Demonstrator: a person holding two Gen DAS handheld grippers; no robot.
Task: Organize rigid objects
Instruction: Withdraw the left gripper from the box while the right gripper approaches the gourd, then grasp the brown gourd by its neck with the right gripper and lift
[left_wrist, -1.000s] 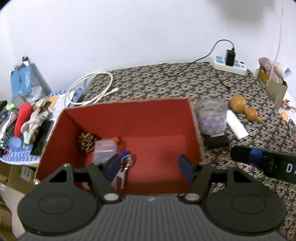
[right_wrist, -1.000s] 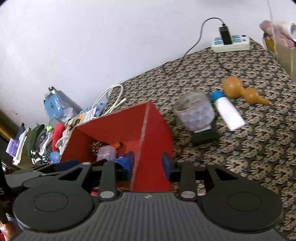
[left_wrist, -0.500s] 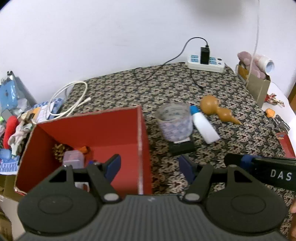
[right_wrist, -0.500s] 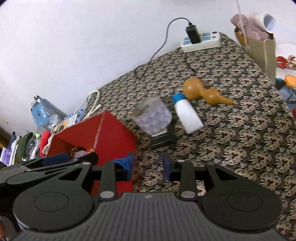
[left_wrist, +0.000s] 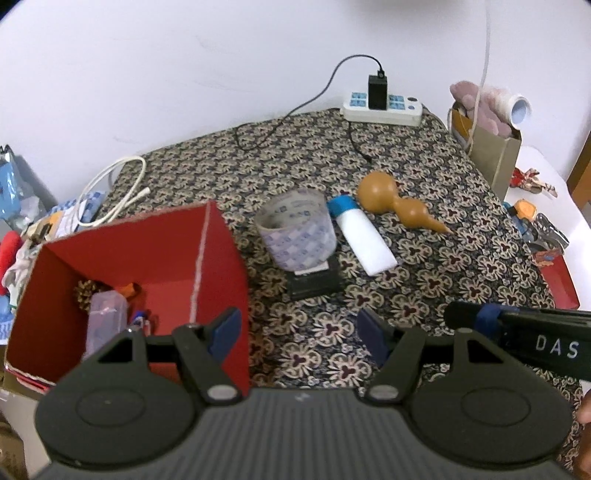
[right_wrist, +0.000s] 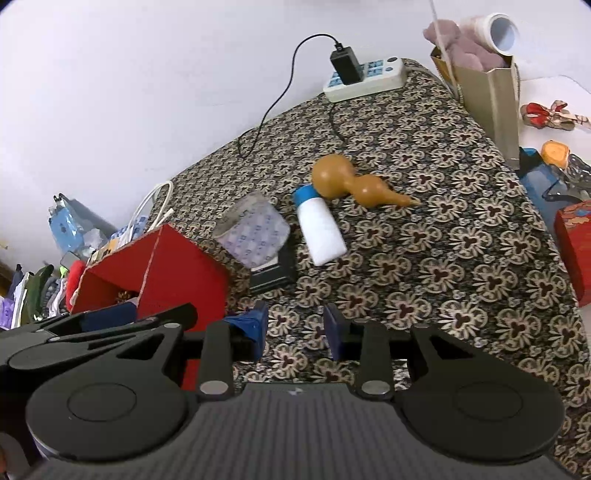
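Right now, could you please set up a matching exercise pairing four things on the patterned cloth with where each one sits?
Things:
1. pine cone
2. patterned cup
3. white bottle
4. black charger

Places:
A. plugged into the power strip
B. lying between the cup and the gourd
C. inside the red box
D. standing on a flat black item

Pairs: 1-C, 2-D, 3-B, 4-A
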